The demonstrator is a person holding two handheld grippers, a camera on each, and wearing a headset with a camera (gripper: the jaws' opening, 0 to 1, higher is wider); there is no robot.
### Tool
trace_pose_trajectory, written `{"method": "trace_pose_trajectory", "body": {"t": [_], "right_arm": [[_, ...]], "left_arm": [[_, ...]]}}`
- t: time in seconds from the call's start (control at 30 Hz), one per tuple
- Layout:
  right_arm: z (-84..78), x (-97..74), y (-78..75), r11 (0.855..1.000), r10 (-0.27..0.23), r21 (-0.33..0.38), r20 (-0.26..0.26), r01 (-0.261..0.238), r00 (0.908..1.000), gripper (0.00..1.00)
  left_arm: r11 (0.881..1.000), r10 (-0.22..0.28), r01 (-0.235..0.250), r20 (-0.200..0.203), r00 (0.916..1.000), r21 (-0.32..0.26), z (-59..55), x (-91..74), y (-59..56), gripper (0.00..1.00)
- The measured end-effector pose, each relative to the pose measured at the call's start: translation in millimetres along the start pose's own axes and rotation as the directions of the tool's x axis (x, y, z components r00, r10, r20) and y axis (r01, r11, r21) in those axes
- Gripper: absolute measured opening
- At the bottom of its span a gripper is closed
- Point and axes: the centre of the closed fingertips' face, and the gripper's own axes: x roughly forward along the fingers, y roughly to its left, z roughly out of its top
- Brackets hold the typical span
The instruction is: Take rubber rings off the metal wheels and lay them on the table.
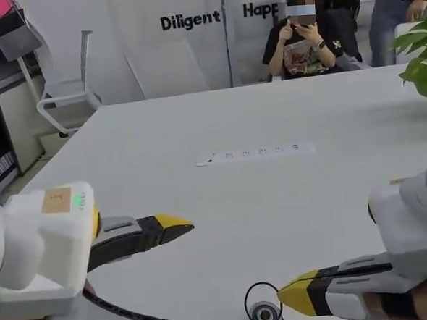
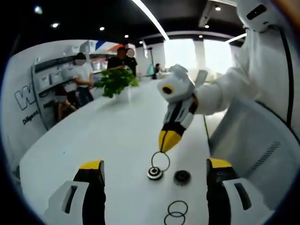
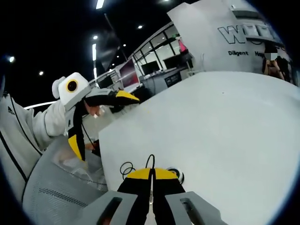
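Right gripper [image 2: 165, 146] pinches the rubber ring [image 2: 152, 161], its lower edge at the metal wheel [image 2: 154, 174] on the table [image 2: 117, 136], left gripper [image 2: 154, 165] spread wide; a snag could drag that unheld wheel along.

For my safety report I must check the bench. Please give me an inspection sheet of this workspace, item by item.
Surface: white table, no spills seen.
Job's things: one rubber ring held in the right claw; metal wheel right beside it; second wheel next to that; two loose rings lying flat on the table.
Clutter: power strip at mid-table.
Grippers: right claw shut on the rubber ring; left claw open, holding nothing.
Cables: black cable hanging from the left claw's body.
Surroundings: seated person, chair, green plant.
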Motion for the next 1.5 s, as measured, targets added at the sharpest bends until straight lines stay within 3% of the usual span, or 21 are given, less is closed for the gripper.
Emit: {"method": "trace_pose_trajectory", "body": {"t": [0.2,0.3,0.63,0.87,1.07,1.17,1.27,1.4,1.5], "right_arm": [[12.3,-5.6,11.5,1.000,0.009,-0.008,0.016,-0.009,0.9998,0.00],[12.9,-6.7,16.5,1.000,0.016,-0.012,0.004,-0.016,0.9999,0.00],[15.3,-9.8,28.6,0.999,0.038,-0.022,-0.023,-0.038,0.9990,0.00],[19.9,-7.6,39.8,0.998,0.052,-0.034,-0.037,-0.053,0.9980,0.00],[24.5,-4.8,51.2,0.995,0.073,-0.067,-0.054,-0.077,0.9959,0.00],[26.2,0.3,56.4,0.993,0.089,-0.074,-0.061,-0.093,0.9942,0.00],[28.1,7.7,61.7,0.990,0.103,-0.092,-0.070,-0.109,0.9922,0.00],[31.0,19.1,69.0,0.985,0.125,-0.112,-0.086,-0.134,0.9885,0.00],[30.9,26.8,74.0,0.980,0.140,-0.125,-0.101,-0.152,0.9850,0.00]], "left_arm": [[0.997,0.070,-0.070,0.002,0.9975,-0.020,-2.5,-28.9,6.3,0.99],[0.994,0.099,-0.099,-0.007,0.9951,-0.036,-9.1,-42.8,7.1,1.00],[0.978,0.177,-0.174,0.011,0.9842,-0.118,-27.2,-76.4,-4.0,1.00],[0.952,0.246,-0.240,0.011,0.9692,-0.188,-44.9,-98.5,-13.6,1.00],[0.915,0.343,-0.329,0.022,0.9391,-0.233,-61.2,-117.9,-16.4,1.00],[0.898,0.363,-0.350,0.000,0.9317,-0.268,-71.7,-125.7,-19.4,1.00],[0.875,0.398,-0.394,-0.044,0.9164,-0.282,-82.7,-132.4,-17.5,1.00],[0.865,0.415,-0.407,-0.036,0.9089,-0.293,-83.2,-135.9,-16.6,1.00],[0.864,0.411,-0.399,-0.029,0.9113,-0.308,-81.8,-134.9,-18.3,1.00]]}}
